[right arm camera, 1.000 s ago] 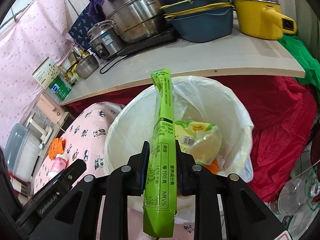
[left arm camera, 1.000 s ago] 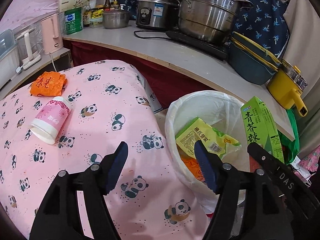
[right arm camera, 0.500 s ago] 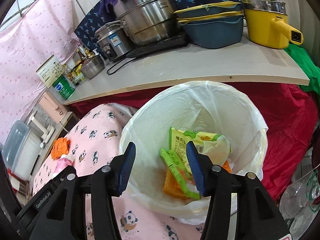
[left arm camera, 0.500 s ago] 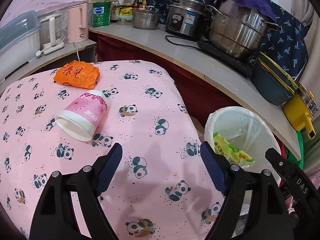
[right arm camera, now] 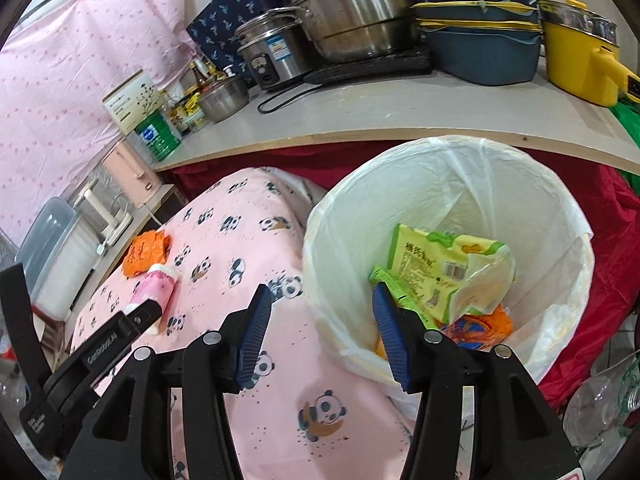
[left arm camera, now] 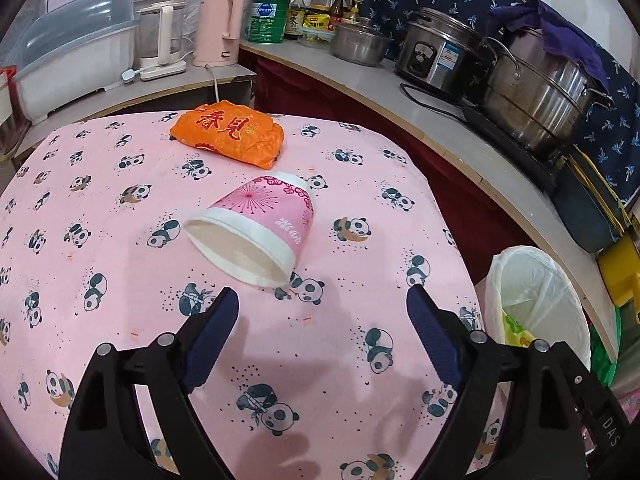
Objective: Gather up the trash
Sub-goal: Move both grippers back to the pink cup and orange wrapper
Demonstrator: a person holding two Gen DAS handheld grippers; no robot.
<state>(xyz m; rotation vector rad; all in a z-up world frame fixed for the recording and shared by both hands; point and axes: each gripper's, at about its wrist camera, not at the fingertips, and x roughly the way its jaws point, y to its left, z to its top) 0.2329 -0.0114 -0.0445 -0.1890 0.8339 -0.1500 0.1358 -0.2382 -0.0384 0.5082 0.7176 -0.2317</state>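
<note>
A pink and white paper cup [left arm camera: 260, 232] lies on its side on the panda-print cloth [left arm camera: 120, 280], mouth toward me. An orange wrapper [left arm camera: 228, 132] lies behind it. My left gripper [left arm camera: 320, 336] is open and empty, just short of the cup. The white-lined trash bin [right arm camera: 552, 208] stands beside the table and holds green wrappers [right arm camera: 440, 264] and orange trash. My right gripper [right arm camera: 320, 332] is open and empty over the bin's near rim. The cup [right arm camera: 154, 286] and orange wrapper [right arm camera: 146, 252] also show in the right wrist view. The bin also shows in the left wrist view [left arm camera: 540, 280].
A curved counter [left arm camera: 460, 132] runs behind the table with steel pots [left arm camera: 540, 96], a rice cooker [left arm camera: 440, 60], a pink kettle [left arm camera: 218, 28] and jars. A yellow pot [right arm camera: 580, 48] and blue basins [right arm camera: 480, 44] sit above the bin. Red cloth [right arm camera: 612, 256] hangs right of it.
My right gripper opened and dropped the green packet into the bin, then drew back a little. My left gripper swung left from the bin toward the paper cup, which now lies close ahead.
</note>
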